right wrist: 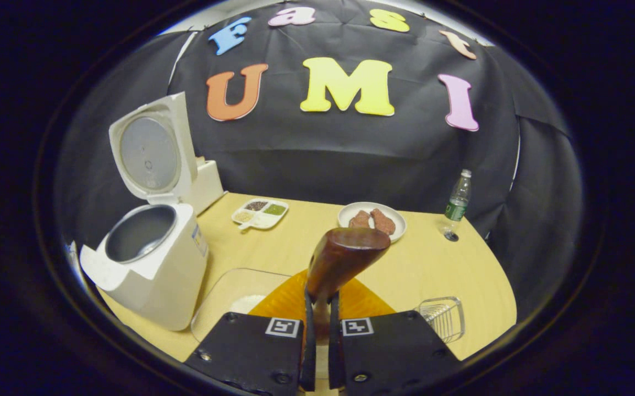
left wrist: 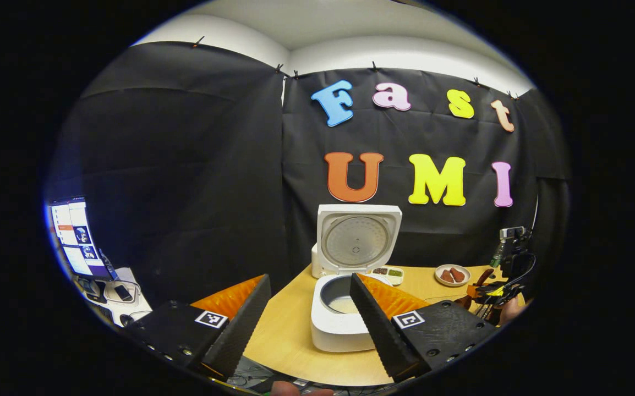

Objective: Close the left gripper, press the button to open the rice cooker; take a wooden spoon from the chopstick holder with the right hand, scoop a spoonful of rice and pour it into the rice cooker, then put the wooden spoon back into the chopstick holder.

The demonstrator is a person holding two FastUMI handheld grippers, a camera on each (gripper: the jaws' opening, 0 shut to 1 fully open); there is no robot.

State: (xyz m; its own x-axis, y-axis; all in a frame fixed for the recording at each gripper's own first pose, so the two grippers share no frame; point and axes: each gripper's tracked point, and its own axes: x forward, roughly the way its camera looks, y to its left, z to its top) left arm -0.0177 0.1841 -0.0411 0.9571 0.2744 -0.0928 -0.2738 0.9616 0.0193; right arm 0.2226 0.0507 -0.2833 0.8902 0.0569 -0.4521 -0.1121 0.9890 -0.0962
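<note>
Dark polished wood: the wooden spoon [right wrist: 345, 258] stands clamped by its handle in the right tool [right wrist: 317, 330], both fingers pressing on it, bowl up and tilted away over the bench [right wrist: 433, 269]. Judged light and stiff, but the glossy finish looks slippery; a hold low on the handle leaves the bowl free, though it may twist when tipped.

The rice cooker [right wrist: 147, 264] sits left of the spoon, lid [right wrist: 149, 151] swung fully up, inner pot open. In the left gripper view something pale lies at the pot bottom; cannot tell if rice or glare. Just beside the cooker a clear tray [right wrist: 229, 300] holds a small white heap, likely the rice.

Left tool [left wrist: 309, 313]: fingers well apart, holding nothing, hovering before the cooker [left wrist: 345, 313].

Around: a divided dish [right wrist: 261, 213] of grains, a plate [right wrist: 371, 220] with brown pieces, a water bottle [right wrist: 456, 203] at the far edge, a wire basket [right wrist: 441, 318] near the right tool. Chopstick holder not identified.

Obstacles: the upright lid hangs behind the pot; the cooker wall stands between tray and pot, so the loaded spoon must rise over it
</note>
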